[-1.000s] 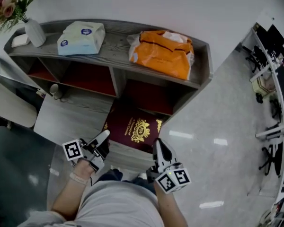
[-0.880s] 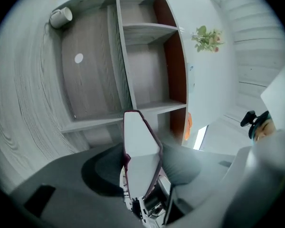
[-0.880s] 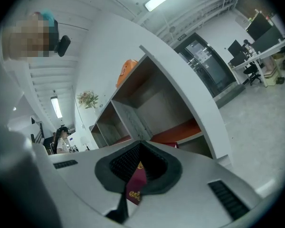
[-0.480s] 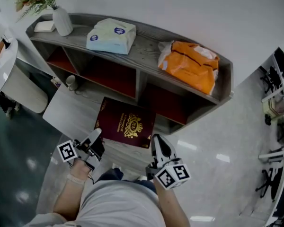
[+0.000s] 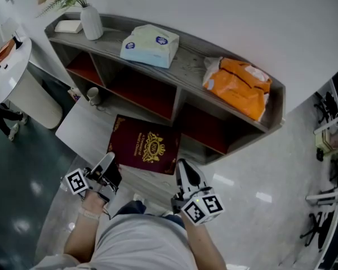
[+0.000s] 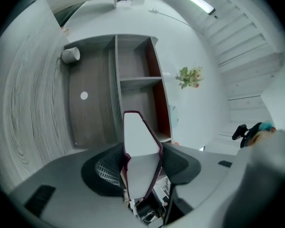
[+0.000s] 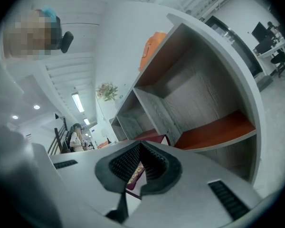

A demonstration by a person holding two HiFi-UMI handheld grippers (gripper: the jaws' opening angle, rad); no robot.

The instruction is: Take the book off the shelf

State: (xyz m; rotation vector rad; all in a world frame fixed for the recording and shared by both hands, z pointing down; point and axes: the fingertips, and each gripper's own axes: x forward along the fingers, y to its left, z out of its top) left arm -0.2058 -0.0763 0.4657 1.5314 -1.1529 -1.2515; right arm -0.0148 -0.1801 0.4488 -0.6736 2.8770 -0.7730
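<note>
Presently the book (image 5: 143, 149) is clear of the shelf (image 5: 186, 72), held cover-up and roughly level in front of the lower compartments. The left gripper (image 5: 108, 165) is clamped on its near left corner and the right gripper (image 5: 183, 170) is closed on its near right corner. Judged a stiff hardback of moderate weight. The glossy cover may slip, so a two-corner hold, pads flat across the boards, is sound. Its long axis appears to run side to side, along the shelf front — gilt crest upward, white page edge toward the left gripper.
</note>
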